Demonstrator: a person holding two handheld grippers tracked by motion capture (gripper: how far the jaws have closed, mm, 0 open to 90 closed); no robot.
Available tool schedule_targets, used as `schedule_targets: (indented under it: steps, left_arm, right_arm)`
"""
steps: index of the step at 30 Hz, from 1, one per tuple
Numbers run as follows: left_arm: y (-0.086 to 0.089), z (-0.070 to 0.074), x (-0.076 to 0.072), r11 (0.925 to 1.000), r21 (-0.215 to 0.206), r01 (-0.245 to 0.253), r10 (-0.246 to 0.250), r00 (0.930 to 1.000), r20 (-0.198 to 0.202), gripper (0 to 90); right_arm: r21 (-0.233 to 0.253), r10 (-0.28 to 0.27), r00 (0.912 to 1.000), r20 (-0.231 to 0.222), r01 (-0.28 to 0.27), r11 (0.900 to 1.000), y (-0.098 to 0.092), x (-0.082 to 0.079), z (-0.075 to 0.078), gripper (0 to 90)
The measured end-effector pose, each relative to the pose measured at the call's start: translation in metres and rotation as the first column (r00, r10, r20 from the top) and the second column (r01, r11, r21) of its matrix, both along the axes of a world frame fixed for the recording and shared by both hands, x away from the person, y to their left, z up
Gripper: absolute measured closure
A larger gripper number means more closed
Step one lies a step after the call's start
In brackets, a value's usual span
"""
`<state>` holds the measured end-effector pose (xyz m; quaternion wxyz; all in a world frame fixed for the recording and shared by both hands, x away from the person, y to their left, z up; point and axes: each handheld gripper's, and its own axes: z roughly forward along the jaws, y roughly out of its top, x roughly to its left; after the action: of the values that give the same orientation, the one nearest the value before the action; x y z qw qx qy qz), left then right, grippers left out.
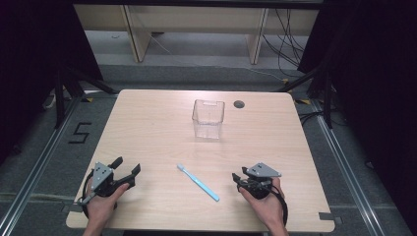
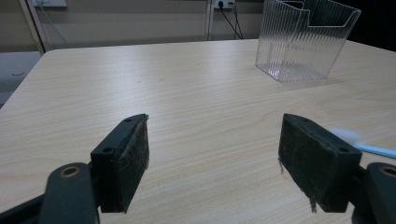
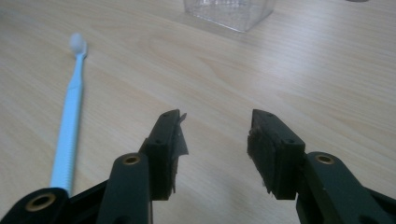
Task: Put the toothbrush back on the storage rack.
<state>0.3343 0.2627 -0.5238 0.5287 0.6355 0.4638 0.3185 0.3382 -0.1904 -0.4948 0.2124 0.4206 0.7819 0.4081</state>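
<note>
A light blue toothbrush [image 1: 198, 182] lies flat on the wooden table [image 1: 147, 128], white bristle head toward the far left, handle toward the near right. A clear ribbed plastic box [image 1: 208, 119] stands upright at the table's middle back. My left gripper [image 1: 127, 167] rests at the near left, open and holding nothing; its own view shows the box [image 2: 306, 39] ahead to the right and the brush head [image 2: 346, 135] behind the right jaw. My right gripper [image 1: 237, 178] sits at the near right, open and holding nothing, with the toothbrush [image 3: 70, 116] to its left.
A round cable hole [image 1: 239, 104] sits in the table near the back, right of the box. Black stands and cables flank the table on the floor. A "5" is marked on the floor [image 1: 79, 132] at the left.
</note>
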Motion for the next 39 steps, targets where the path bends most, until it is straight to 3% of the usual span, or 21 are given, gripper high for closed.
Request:
schedule_targets:
  steps: [7,12,15,16,21,22,23,26,27,28,29,30,31,32,33,34,35,36,37,38,39]
  left_arm:
    - [0.002,0.000,-0.002,0.9999,0.013,-0.005,0.005,1.0000,-0.006,24.2]
    - [0.001,0.001,-0.003,0.9999,0.017,0.003,-0.003,0.9998,-0.019,24.2]
    - [-0.001,0.003,-0.003,0.9995,0.030,0.007,-0.006,0.9994,-0.035,24.7]
    - [-0.003,0.004,-0.003,0.9993,0.035,0.011,-0.010,0.9989,-0.046,24.7]
    - [-0.006,0.005,-0.003,0.9986,0.042,0.031,-0.029,0.9978,-0.059,25.0]
    - [-0.008,0.005,-0.002,0.9979,0.053,0.037,-0.034,0.9974,-0.063,25.1]
    - [-0.008,0.005,-0.002,0.9979,0.053,0.037,-0.034,0.9974,-0.063,25.2]
    - [-0.011,0.006,-0.002,0.9966,0.065,0.050,-0.045,0.9966,-0.068,25.2]
    - [-0.011,0.006,-0.002,0.9962,0.070,0.052,-0.046,0.9963,-0.072,25.2]
    - [-0.012,0.006,-0.002,0.9955,0.074,0.059,-0.053,0.9957,-0.076,25.3]
    - [-0.012,0.006,-0.002,0.9955,0.074,0.059,-0.053,0.9957,-0.076,25.3]
    - [-0.013,0.006,-0.001,0.9955,0.069,0.065,-0.060,0.9957,-0.070,25.3]
    - [-0.013,0.006,-0.001,0.9955,0.069,0.065,-0.060,0.9957,-0.070,25.3]
    - [-0.013,0.006,-0.001,0.9952,0.072,0.067,-0.061,0.9955,-0.072,25.3]
    - [-0.013,0.005,-0.001,0.9951,0.072,0.067,-0.062,0.9954,-0.073,25.3]
    - [-0.013,0.005,-0.002,0.9953,0.070,0.066,-0.061,0.9953,-0.075,25.3]
    - [-0.013,0.005,-0.001,0.9952,0.071,0.067,-0.062,0.9953,-0.074,25.3]
    - [-0.013,0.005,-0.001,0.9955,0.068,0.066,-0.061,0.9954,-0.073,25.2]
    - [-0.013,0.005,-0.001,0.9955,0.068,0.066,-0.061,0.9954,-0.073,25.2]
    - [-0.013,0.005,-0.001,0.9957,0.066,0.064,-0.060,0.9955,-0.074,25.2]
    - [-0.013,0.005,-0.001,0.9957,0.066,0.064,-0.060,0.9955,-0.074,25.1]
  right_arm:
    - [-0.061,0.057,0.9954,-0.077,-0.061,0.996,0.023,0.003,0.012,57.7]
    - [-0.080,0.071,0.9834,-0.167,-0.085,0.993,0.039,0.006,0.017,58.5]
    - [-0.113,0.095,0.9727,-0.212,-0.121,0.986,0.047,0.009,0.020,59.2]
    - [-0.118,0.090,0.9612,-0.261,-0.124,0.985,0.054,0.010,0.024,60.0]
    - [-0.155,0.126,0.9442,-0.304,-0.180,0.971,0.066,0.016,0.028,61.9]
    - [-0.164,0.112,0.9232,-0.368,-0.183,0.969,0.073,0.017,0.031,62.7]
    - [-0.164,0.112,0.9232,-0.368,-0.183,0.969,0.073,0.017,0.031,62.7]
    - [-0.209,0.123,0.8965,-0.426,-0.230,0.951,0.085,0.025,0.035,64.8]
    - [-0.209,0.123,0.8965,-0.426,-0.230,0.951,0.085,0.025,0.035,64.8]
    - [-0.232,0.158,0.8907,-0.426,-0.276,0.932,0.090,0.032,0.037,65.9]
    - [-0.232,0.158,0.8907,-0.426,-0.276,0.932,0.090,0.032,0.037,65.9]
    - [-0.260,0.157,0.8710,-0.466,-0.304,0.916,0.096,0.037,0.038,66.2]
    - [-0.260,0.157,0.8710,-0.466,-0.304,0.916,0.096,0.037,0.038,66.2]
    - [-0.288,0.156,0.8495,-0.504,-0.335,0.897,0.104,0.042,0.039,66.6]
    - [-0.288,0.156,0.8495,-0.504,-0.335,0.897,0.104,0.042,0.039,66.6]
    - [-0.295,0.145,0.8334,-0.533,-0.344,0.891,0.108,0.043,0.039,66.7]
    - [-0.317,0.155,0.8143,-0.559,-0.383,0.868,0.115,0.048,0.036,68.0]
    - [-0.322,0.153,0.8064,-0.571,-0.392,0.862,0.119,0.050,0.035,68.5]
    - [-0.322,0.153,0.8064,-0.571,-0.392,0.862,0.119,0.050,0.035,68.5]
    - [-0.327,0.135,0.7864,-0.603,-0.398,0.857,0.126,0.053,0.034,69.6]
    - [-0.327,0.135,0.7864,-0.603,-0.398,0.857,0.126,0.053,0.034,69.6]
